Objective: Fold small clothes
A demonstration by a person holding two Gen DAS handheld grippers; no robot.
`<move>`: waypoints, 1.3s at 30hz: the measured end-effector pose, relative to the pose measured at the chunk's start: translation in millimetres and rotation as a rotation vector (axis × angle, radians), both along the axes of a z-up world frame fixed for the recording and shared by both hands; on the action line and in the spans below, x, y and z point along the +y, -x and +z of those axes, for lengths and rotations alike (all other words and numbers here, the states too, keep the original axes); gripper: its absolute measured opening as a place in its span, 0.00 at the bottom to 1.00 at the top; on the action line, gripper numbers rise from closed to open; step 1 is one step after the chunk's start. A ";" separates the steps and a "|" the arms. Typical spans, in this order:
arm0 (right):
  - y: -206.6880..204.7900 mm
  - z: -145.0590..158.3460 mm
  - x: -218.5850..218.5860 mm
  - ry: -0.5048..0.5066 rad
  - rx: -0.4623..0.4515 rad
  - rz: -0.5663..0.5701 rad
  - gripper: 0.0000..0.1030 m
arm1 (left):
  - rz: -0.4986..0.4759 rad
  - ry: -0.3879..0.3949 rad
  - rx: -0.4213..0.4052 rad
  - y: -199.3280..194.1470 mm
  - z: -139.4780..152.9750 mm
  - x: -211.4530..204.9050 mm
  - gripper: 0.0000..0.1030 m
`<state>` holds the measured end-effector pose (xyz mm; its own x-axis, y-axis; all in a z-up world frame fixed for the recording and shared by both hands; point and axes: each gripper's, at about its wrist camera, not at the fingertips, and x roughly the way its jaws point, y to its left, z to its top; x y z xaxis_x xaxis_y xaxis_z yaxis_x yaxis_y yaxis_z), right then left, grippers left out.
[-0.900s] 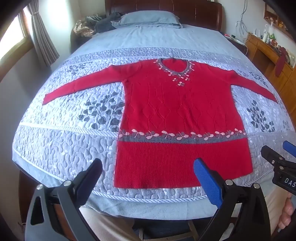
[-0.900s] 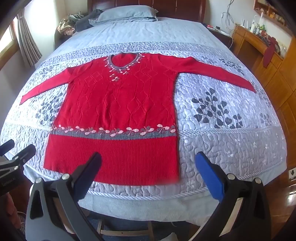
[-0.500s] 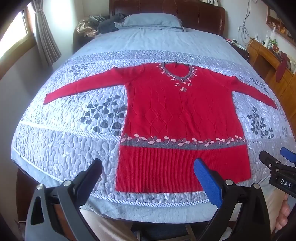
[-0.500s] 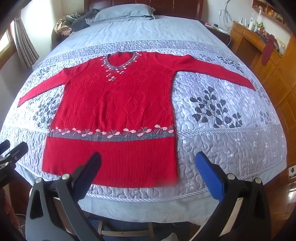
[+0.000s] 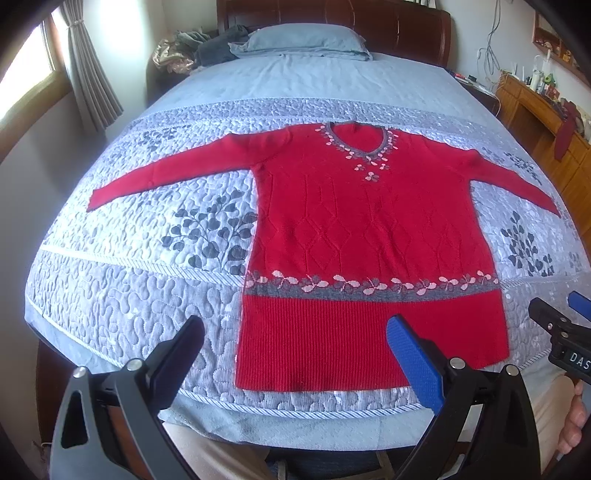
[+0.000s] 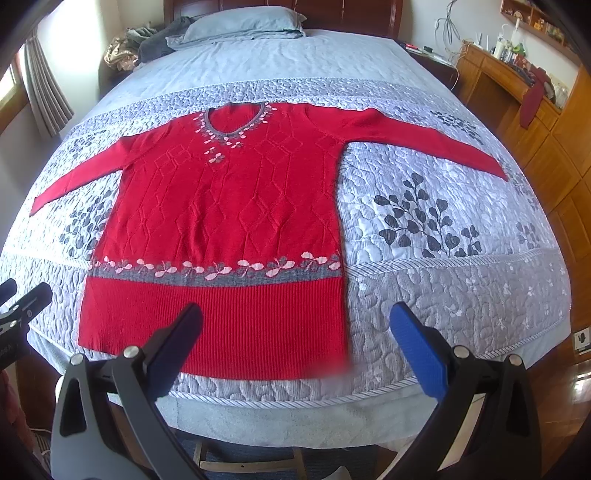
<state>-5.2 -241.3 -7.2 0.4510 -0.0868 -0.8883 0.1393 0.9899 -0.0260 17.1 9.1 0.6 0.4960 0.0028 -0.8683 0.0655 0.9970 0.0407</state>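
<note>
My left claw and right claw both spread wide and empty above the bed's near edge, red sweater flat on the grey leaf-patterned quilt, sleeves outstretched, blue pillow by dark wooden headboard, curtained window at left, wooden cabinets at right.

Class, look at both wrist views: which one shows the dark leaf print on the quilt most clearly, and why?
The right wrist view: the leaf print lies open and whole beside the red sweater. The left wrist view shows a similar leaf print on the sweater's other side, with another squeezed near the picture's right edge.
</note>
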 end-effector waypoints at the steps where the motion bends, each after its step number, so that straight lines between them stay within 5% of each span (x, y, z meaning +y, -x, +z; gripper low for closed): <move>1: 0.1 0.0 0.1 0.000 0.000 0.000 0.98 | 0.001 0.000 0.000 -0.2 0.1 0.5 0.96; 39: -1.4 -3.5 -0.7 0.003 0.008 0.002 0.98 | 0.007 0.002 0.009 -4.7 -4.0 1.2 0.96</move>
<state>-3.8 -242.0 -10.7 0.4439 -0.0885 -0.8917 0.1374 0.9901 -0.0299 21.8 10.2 -3.4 0.4881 0.0041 -0.8728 0.0592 0.9975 0.0378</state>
